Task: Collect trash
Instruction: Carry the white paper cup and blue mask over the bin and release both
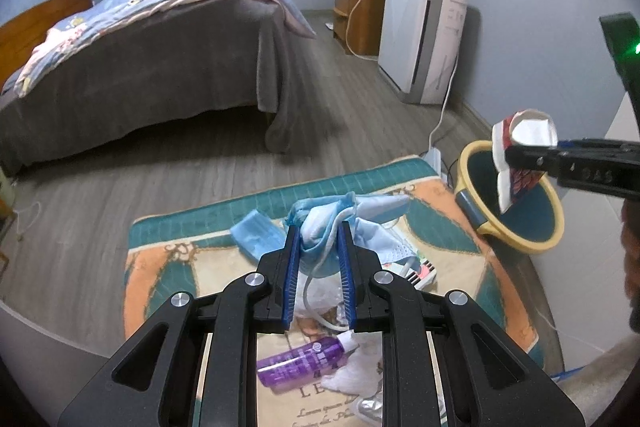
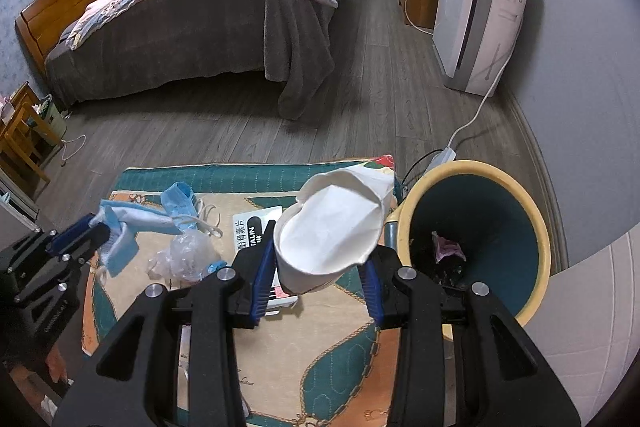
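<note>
Left gripper (image 1: pixel 318 239) had its jaws clamped on a crumpled blue face mask (image 1: pixel 320 227), lifted just above the patterned mat (image 1: pixel 168 267). In the right wrist view the same gripper (image 2: pixel 94 227) sat at the left edge, mask (image 2: pixel 132 223) bunched between its blue pads.

Right gripper (image 2: pixel 320 259) had its jaws clamped on a squashed paper cup (image 2: pixel 332 227), white inside, red-and-blue print outside. Cup mouth faced the camera, tilted. From the left wrist view the cup (image 1: pixel 520 155) hung over the near rim of the trash bin (image 1: pixel 516 243), pinched by the right gripper (image 1: pixel 524 157) coming in from the right.

Trash bin (image 2: pixel 536 227) was yellow-rimmed with a dark teal interior, standing just beside the mat's right edge. Some pinkish scrap (image 2: pixel 448 247) lay at its bottom.

On the mat: a second blue mask (image 2: pixel 180 203) with white ear loops, a clear crinkled plastic wrapper (image 2: pixel 188 255), and a white-and-black medicine box (image 2: pixel 256 223) partly hidden behind the cup. Left wrist view also showed a purple bottle (image 1: pixel 300 363) lying on its side near the camera, touching a white crumpled tissue (image 1: pixel 348 375).

Background: bed (image 2: pixel 200 27) with grey cover and blue quilt, wood floor (image 2: pixel 240 131), white air purifier (image 2: pixel 480 23) by the wall, cable (image 2: pixel 476 115) running to a power strip (image 2: pixel 444 155) behind the bin.
</note>
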`<state>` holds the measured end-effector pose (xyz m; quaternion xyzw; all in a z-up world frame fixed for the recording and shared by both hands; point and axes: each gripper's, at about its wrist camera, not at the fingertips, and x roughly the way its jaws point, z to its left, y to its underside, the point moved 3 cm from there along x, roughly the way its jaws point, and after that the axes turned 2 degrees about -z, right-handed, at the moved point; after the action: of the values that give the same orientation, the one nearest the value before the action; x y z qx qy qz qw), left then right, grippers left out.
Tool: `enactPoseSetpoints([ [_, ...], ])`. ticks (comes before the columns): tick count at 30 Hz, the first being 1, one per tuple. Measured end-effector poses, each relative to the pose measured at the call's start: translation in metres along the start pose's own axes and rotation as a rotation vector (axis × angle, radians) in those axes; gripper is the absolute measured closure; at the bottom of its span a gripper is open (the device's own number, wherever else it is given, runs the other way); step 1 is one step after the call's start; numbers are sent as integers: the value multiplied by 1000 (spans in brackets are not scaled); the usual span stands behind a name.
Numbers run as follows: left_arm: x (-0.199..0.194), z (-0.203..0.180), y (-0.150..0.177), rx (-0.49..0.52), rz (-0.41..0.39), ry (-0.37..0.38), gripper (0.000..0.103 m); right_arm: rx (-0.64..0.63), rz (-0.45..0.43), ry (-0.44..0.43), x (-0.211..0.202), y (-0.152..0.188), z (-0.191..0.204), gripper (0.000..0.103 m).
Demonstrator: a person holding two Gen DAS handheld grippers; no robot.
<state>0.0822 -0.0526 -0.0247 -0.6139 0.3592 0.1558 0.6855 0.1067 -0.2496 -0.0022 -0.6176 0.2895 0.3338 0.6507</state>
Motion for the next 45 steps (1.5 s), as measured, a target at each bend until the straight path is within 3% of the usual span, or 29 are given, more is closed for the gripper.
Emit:
enactPoseSetpoints([
  [12,21,-47,-4,44,46,60,83,-16,-11,61,-6,-7,-45,66],
  [19,31,-91,-23,117,22,90,83,65,41,89,10,3,-93,66],
  [24,48,-122,-34,158,54,138,83,126,60,96,17,8,-122,66],
  [31,69,-155,-45,229,81,146,83,233,99,114,29,20,-164,66],
  [45,115,-224,-36,293,144,192,82,318,123,157,41,31,-190,66],
])
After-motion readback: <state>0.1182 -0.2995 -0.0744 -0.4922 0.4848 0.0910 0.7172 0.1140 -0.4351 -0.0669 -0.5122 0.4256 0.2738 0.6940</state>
